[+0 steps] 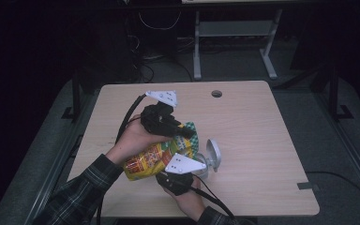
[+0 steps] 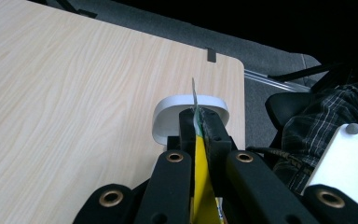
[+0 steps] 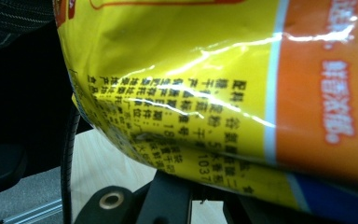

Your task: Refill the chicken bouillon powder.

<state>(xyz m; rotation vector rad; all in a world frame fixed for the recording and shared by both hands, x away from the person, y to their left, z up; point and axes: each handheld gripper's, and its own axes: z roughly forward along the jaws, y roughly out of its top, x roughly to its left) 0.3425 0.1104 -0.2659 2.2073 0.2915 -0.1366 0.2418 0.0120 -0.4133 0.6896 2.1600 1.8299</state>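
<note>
Wooden table (image 1: 262,140), snack bag (image 1: 152,159) pinched between both tongs

Dim room; grey carpet (image 1: 309,117); wooden table (image 1: 253,126)

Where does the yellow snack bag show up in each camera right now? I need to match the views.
High view: the yellow snack bag lies left of centre, between both grippers.
Left gripper view: its thin top edge stands clamped between the black jaws, bottom centre.
Right gripper view: the bag's printed side spans most of the picture, above the jaws.
Shared landmark: the light wooden table.
</note>
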